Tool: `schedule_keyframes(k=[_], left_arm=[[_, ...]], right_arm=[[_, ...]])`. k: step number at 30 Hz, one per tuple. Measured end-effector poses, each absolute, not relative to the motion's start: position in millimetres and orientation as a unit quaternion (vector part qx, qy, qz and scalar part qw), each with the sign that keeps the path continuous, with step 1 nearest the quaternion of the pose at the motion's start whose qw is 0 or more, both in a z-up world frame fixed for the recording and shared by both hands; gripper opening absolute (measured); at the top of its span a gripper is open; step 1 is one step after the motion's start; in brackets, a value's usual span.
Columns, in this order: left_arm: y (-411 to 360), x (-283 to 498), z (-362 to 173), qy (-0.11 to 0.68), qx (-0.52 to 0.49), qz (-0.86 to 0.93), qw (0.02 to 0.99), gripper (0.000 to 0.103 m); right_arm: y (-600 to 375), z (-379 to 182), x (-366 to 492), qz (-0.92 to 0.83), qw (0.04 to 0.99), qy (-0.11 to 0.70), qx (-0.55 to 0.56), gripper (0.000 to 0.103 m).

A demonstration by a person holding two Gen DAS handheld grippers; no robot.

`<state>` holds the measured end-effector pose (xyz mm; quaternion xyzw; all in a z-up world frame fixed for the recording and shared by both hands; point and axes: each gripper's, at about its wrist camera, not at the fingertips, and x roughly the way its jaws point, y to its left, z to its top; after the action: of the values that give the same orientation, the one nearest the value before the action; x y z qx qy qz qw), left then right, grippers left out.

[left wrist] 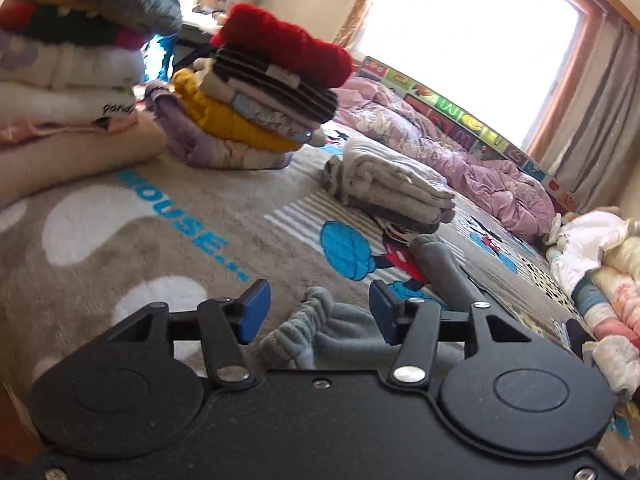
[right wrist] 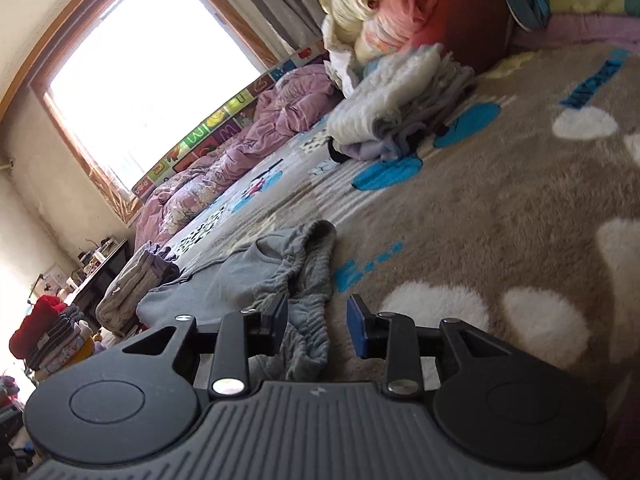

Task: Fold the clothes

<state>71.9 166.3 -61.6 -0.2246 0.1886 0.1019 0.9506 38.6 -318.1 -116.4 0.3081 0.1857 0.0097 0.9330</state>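
Both the left gripper [left wrist: 318, 312] and right gripper [right wrist: 317, 326] gape wide, holding nothing, over grey trousers [right wrist: 276, 276] on the blanket [right wrist: 520, 208].

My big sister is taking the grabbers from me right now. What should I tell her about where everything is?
Left gripper: jaws open, holding nothing, either side of the gathered waistband of the grey pants.
Right gripper: jaws open, empty, the same grey pants lying rumpled just ahead of it on the Mickey blanket.
Done: folded stacks already sit on the blanket, one topped with a red knit, plus a grey folded pile.
Left: the pants are not folded yet. Probably grip the waistband, spread them flat, fold, then stack.
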Motion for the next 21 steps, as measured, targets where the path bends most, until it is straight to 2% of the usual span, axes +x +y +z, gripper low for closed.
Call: schedule_keyframes(k=[3,7,10,12,13,14,15,21], left_arm=[[154.4,87.9,-64.3,0.198,-0.211,0.082,0.954,0.052],[152.2,100.4,-58.0,0.198,-0.237,0.059,0.949,0.051],[144.8,112.3,-62.8,0.206,-0.218,0.043,0.953,0.051],[142.8,133.8,-87.9,0.277,-0.189,0.068,0.94,0.053],[138.9,146.8,-106.6,0.325,-0.153,0.086,0.929,0.05],[128.9,149.2,-112.6,0.324,-0.109,0.091,0.935,0.054],[117.7,149.0,-115.2,0.31,-0.064,0.093,0.944,0.054],[105.2,144.5,-81.0,0.27,-0.092,0.025,0.958,0.053]], right_arm=[[-288.7,-98.6,42.8,0.073,0.962,0.161,0.209,0.035],[-260.5,-97.3,46.6,0.13,0.965,0.168,0.156,0.034],[-246.0,-99.4,50.2,0.148,0.965,0.174,0.126,0.034],[-238.7,-107.8,58.3,0.15,0.963,0.196,0.106,0.034],[-235.0,-115.1,63.3,0.149,0.96,0.217,0.094,0.033],[-231.3,-122.5,68.3,0.148,0.957,0.237,0.083,0.033],[-227.7,-129.8,73.3,0.146,0.952,0.258,0.071,0.033],[-266.8,-108.8,82.8,0.118,0.95,0.237,0.164,0.034]])
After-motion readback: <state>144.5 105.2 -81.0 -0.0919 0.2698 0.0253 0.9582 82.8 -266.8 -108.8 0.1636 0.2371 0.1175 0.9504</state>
